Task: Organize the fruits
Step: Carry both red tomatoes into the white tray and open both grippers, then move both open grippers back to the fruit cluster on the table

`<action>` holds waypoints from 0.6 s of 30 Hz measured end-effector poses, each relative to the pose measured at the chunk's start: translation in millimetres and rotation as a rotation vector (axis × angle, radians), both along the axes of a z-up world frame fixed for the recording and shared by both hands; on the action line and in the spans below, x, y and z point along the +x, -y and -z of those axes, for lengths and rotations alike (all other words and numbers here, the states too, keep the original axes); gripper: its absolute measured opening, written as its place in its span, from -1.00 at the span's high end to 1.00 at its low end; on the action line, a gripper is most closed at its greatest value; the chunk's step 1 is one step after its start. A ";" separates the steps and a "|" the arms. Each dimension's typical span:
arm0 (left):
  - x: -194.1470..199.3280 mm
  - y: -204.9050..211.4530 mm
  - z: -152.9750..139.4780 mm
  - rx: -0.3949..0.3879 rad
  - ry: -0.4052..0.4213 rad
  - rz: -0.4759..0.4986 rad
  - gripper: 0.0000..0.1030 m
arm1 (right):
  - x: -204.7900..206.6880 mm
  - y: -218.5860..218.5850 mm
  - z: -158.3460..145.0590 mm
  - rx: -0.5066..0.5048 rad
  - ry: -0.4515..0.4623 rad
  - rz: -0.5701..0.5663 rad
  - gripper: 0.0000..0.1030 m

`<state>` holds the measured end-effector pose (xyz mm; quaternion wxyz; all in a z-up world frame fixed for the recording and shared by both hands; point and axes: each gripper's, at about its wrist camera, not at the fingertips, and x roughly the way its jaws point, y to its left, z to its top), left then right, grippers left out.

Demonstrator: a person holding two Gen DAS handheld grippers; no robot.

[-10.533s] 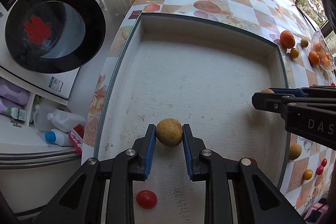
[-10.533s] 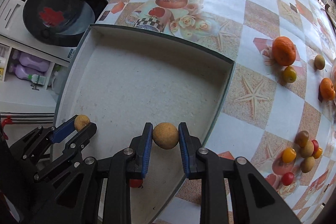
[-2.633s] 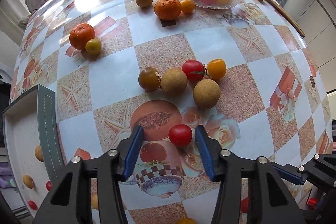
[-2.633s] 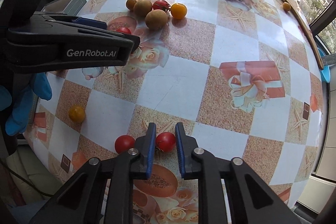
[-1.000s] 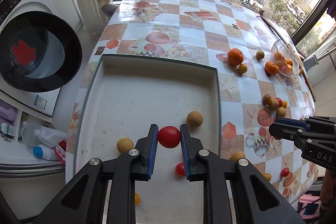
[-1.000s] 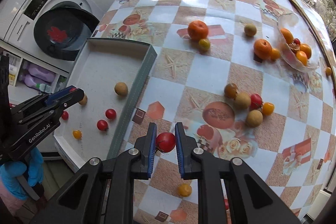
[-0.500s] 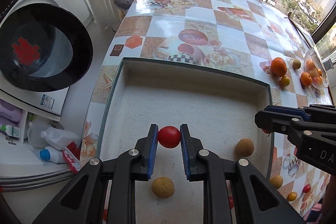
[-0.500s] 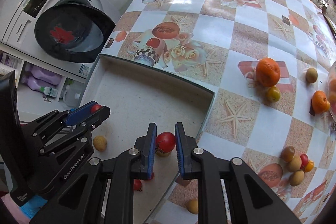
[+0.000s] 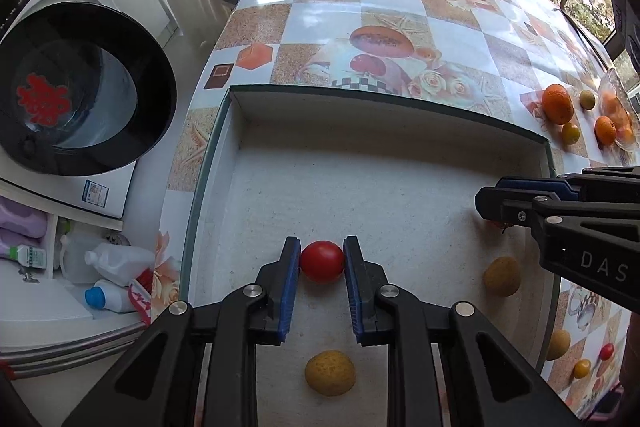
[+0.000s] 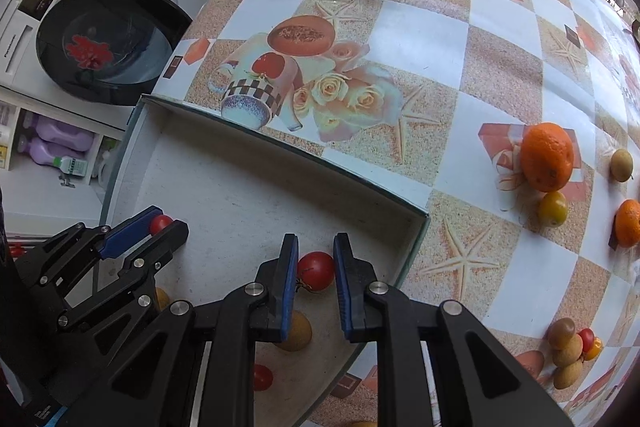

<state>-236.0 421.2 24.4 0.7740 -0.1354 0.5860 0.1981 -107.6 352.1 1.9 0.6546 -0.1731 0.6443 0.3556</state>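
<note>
Each pair of tongs is clamped on a red tomato over the white tray: the left tongs [image 9: 322, 261] grip one tomato [image 9: 322, 261] mid-tray, the right tongs [image 10: 315, 269] grip another [image 10: 315, 271] near the tray's corner wall [image 10: 416, 239]. Both look ready to be set down. Several small fruits already lie in the tray, among them a yellowish-brown fruit [image 9: 330, 373]. Much remains on the table [image 10: 420, 35]: an orange [image 10: 547, 157], smaller yellow and brown fruits, a clear bowl [image 9: 616, 107]. Readable writing: "DAS" on the right tongs' body, "Panasonic" on the washing machine [image 10: 24, 15], faintly.
</note>
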 end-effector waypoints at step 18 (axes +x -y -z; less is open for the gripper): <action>-4.5 8.7 -20.3 0.061 0.045 0.021 -0.57 | 2.3 3.2 -30.9 0.061 0.040 0.033 -0.50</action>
